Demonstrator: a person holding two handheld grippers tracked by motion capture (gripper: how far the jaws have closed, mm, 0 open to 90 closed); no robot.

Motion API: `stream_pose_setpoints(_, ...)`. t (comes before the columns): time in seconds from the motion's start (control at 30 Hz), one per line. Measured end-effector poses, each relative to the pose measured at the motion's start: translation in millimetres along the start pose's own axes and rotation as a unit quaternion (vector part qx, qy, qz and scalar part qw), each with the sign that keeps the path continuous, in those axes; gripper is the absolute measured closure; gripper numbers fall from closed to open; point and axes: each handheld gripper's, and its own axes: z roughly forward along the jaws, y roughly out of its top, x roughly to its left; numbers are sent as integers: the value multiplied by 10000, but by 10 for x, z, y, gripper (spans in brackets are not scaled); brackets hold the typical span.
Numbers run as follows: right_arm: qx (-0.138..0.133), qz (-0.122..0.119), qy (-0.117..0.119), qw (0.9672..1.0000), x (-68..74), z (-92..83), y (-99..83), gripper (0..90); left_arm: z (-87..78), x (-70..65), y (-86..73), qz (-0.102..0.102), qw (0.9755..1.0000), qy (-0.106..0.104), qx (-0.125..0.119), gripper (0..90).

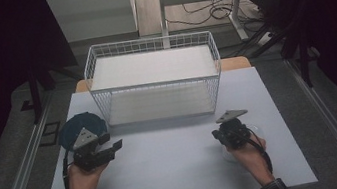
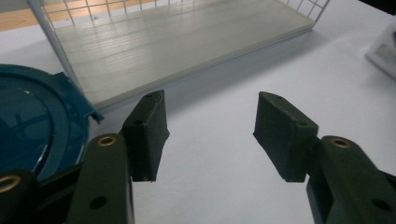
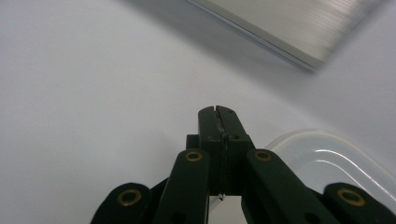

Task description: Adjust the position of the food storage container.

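At a pale grey table (image 1: 168, 175), the left gripper (image 2: 210, 135) hovers with jaws apart and nothing between them, just beside a round teal plastic lid (image 2: 32, 126) near the white wire basket (image 1: 149, 47); the right gripper (image 3: 218, 112), jaws pressed together on nothing, sits over a clear plastic container lid (image 3: 327, 158)

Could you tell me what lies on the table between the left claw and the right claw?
Nothing: in the high view the pale table is bare between the left claw and the right claw.
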Motion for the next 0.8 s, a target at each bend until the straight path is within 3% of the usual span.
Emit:
stream_pose_setpoints(0.13,-248,170,16,9995,-35,-86,-114,862,-60,104,33,-36,9997,226,23,621)
stream_pose_setpoints(0.3,-323,87,58,9994,29,-91,-122,804,-121,303,128,-76,9986,525,85,879)
stream_pose_setpoints(0.37,-342,53,108,9993,68,-71,-113,749,-122,422,196,-88,9977,666,97,900)
stream_pose_setpoints(0.4,-369,-24,150,9992,119,-48,-104,715,-95,564,273,-171,9969,755,135,900)
stream_pose_setpoints(0.43,-369,-24,150,9992,119,-48,-104,715,-95,564,273,-171,9969,755,135,900)
stream_pose_setpoints(0.53,-425,-171,180,9988,213,-17,-83,642,-33,789,387,-284,9955,891,132,900)
stream_pose_setpoints(0.57,-427,-200,197,9987,230,-13,-81,629,30,935,441,-291,9941,1024,184,900)
stream_pose_setpoints(0.63,-460,-257,192,9984,258,-3,-83,620,96,1084,472,-348,9926,1132,261,900)
stream_pose_setpoints(0.67,-466,-284,198,9983,265,-1,-83,611,96,1084,472,-348,9926,1132,261,900)
stream_pose_setpoints(0.7,-474,-296,195,9982,270,-1,-83,606,163,1235,481,-428,9904,1265,358,900)
stream_pose_setpoints(0.8,-521,-300,190,9980,276,-1,-84,595,250,1433,483,-526,9872,1421,489,900)
